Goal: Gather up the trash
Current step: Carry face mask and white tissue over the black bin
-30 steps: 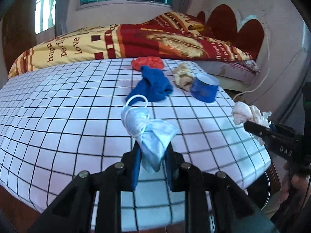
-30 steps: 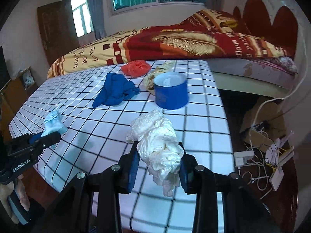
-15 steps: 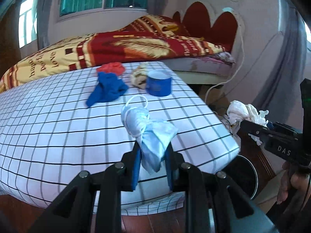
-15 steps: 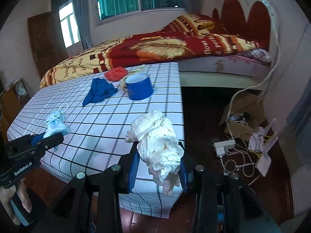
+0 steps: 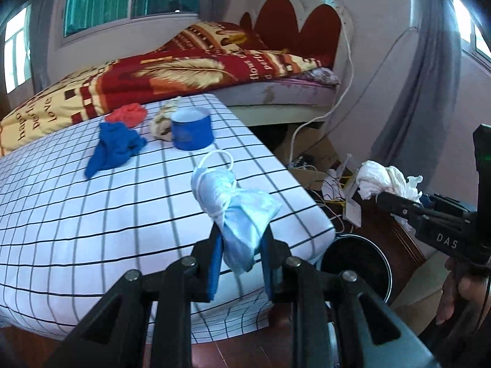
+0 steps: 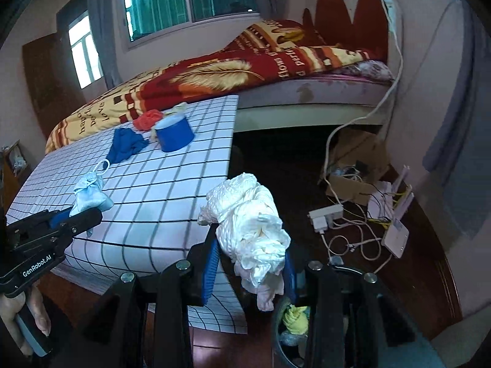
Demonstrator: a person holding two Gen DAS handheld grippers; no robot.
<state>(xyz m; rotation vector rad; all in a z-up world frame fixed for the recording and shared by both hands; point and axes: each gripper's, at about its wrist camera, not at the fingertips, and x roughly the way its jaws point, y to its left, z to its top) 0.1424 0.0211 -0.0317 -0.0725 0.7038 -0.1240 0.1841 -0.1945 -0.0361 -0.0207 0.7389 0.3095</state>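
Observation:
My left gripper (image 5: 241,256) is shut on a crumpled light-blue face mask (image 5: 233,205), held above the near right corner of the checked table (image 5: 92,214). My right gripper (image 6: 250,268) is shut on a wad of white tissue (image 6: 248,224), just past the table's right edge. Below it, between the fingers, shows a dark bin (image 6: 288,337) with yellow trash inside; in the left wrist view the bin (image 5: 356,263) sits on the floor beside the table corner. The tissue (image 5: 383,181) and right gripper (image 5: 396,205) appear at the right there.
On the table's far part lie a blue cloth (image 5: 115,147), a red cloth (image 5: 127,115), a beige crumpled piece (image 5: 161,122) and a blue cup (image 5: 191,132). A bed (image 6: 276,70) stands behind. Cables, a power strip (image 6: 325,217) and a cardboard box (image 6: 356,159) clutter the floor at right.
Both grippers have carried their loads rightward, from over the table to its right corner and edge. The bin has come into view. Neither grip has altered.

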